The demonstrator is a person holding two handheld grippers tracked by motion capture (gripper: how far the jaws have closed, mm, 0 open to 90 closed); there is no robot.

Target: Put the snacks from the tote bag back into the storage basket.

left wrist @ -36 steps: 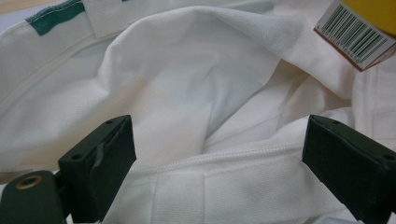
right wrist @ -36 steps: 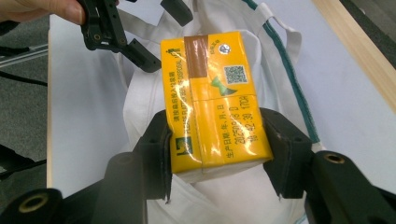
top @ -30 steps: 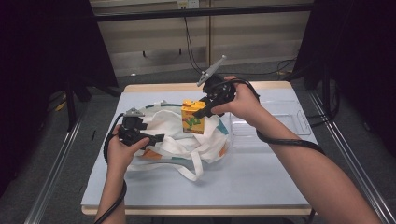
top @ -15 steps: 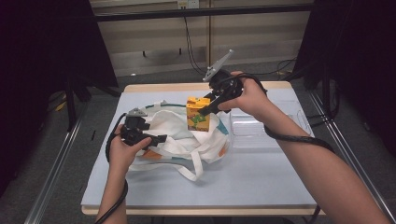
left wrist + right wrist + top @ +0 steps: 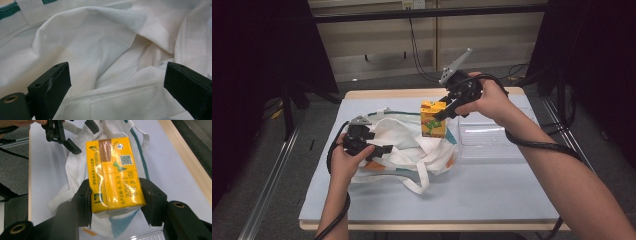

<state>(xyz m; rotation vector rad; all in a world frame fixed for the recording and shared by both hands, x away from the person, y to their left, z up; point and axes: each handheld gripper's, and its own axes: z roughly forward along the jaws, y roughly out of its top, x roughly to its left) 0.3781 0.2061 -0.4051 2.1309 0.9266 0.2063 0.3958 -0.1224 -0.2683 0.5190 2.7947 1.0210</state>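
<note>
1. Yellow carton pack [image 5: 432, 119]: held clear above the table, over the right part of the bag; upright in the high view, green and orange print on its side. Seen from the right gripper view [image 5: 113, 173]: brown strip, printed code and date stamp on the face turned to the camera.
2. Right gripper [image 5: 443, 113]: jaws about half closed, pads pressed on both flanks of the pack near its lower end; held in the right hand [image 5: 486, 98], cable trailing along the forearm.
3. White cloth bag [image 5: 407, 144]: crumpled on the table, green trim along its far edge, straps loose toward the near side.
4. Left gripper [image 5: 382, 149]: jaws spread wide, low at the left side of the bag; in the left gripper view, white fabric and a zip seam [image 5: 117, 87] lying between the jaws, pads not pressing on the cloth.
5. Clear plastic tray [image 5: 492, 142]: on the table just right of the bag.
6. Table [image 5: 492, 190]: pale blue top, wooden edge at the far side.
</note>
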